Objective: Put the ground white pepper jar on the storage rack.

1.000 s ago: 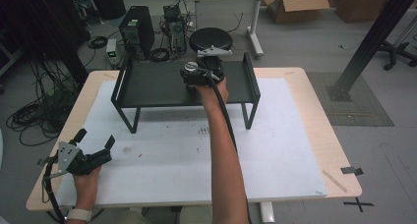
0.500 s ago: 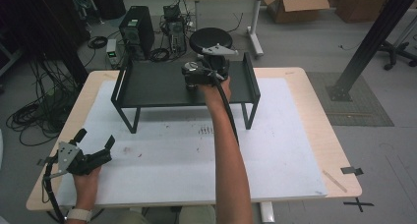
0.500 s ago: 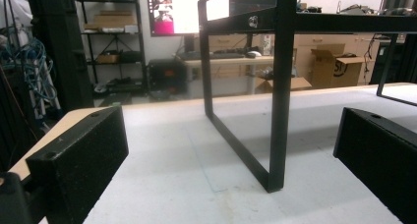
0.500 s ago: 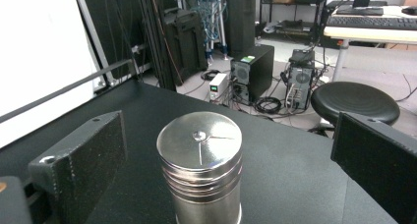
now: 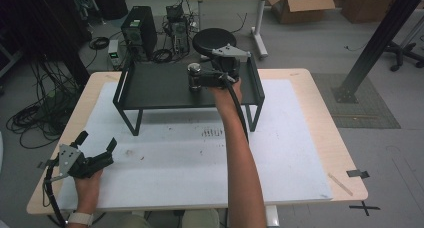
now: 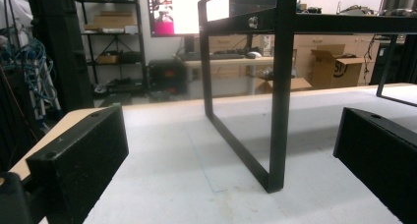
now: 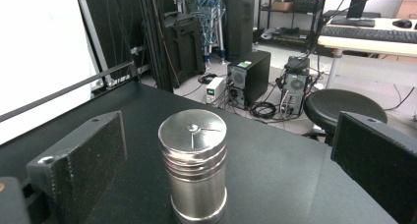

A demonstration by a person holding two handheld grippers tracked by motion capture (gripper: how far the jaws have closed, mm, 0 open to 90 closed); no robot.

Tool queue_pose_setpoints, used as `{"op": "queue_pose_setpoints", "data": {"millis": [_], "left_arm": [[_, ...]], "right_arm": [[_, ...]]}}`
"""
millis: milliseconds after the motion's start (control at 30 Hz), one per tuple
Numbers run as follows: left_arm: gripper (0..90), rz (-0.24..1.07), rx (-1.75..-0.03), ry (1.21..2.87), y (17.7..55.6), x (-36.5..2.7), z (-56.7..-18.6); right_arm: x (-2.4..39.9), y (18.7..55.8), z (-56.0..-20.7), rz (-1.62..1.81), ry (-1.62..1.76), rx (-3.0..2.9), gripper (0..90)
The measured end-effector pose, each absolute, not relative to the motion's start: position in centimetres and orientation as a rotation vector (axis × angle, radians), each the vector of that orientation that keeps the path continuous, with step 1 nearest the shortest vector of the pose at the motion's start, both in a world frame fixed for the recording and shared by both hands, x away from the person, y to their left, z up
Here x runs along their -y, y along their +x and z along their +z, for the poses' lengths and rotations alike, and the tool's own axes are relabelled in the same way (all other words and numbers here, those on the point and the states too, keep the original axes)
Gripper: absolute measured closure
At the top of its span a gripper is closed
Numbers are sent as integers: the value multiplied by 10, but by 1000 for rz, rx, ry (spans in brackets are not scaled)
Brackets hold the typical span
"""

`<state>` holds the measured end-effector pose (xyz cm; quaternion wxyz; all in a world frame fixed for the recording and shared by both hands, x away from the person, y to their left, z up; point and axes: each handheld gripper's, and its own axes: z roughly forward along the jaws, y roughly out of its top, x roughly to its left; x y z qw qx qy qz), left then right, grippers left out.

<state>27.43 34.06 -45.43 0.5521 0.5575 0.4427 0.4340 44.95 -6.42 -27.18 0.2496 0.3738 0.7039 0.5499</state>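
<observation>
A shiny metal cylinder [image 5: 194, 76] with a ribbed lid stands upright on the black raised shelf [image 5: 155, 88]. In the right gripper view the cylinder [image 7: 193, 165] stands between my two black jaws with a gap on each side. My right gripper [image 5: 199, 80] is open, its jaws have just been opening, and nothing presses on the cylinder. My left gripper [image 5: 96, 140] rests open near the table's front left corner, holding nothing. In the left gripper view the left gripper [image 6: 228, 155] points at a leg of the shelf [image 6: 278, 111].
The shelf has low side rails and thin legs and stands at the back of the white mat [image 5: 190, 158] on the wooden table [image 5: 325, 118]. Behind the table are a black stool [image 5: 214, 38], computer towers [image 5: 140, 30] and cables.
The right gripper's jaws have spread away from the cylinder, and the hand has drawn back a little to the right. The cylinder stays upright on the shelf. The left hand has not moved.
</observation>
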Motion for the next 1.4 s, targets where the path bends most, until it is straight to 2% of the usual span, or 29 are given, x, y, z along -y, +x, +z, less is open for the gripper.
{"op": "queue_pose_setpoints", "data": {"millis": [600,1400], "left_arm": [[3,1027,-1047,1316,274,-340,-454],[3,1030,-1046,1318,274,-340,-454]], "right_arm": [[91,423,-255,1538,977,-1869,0],[116,381,-265,1582,900,-1791,0]]}}
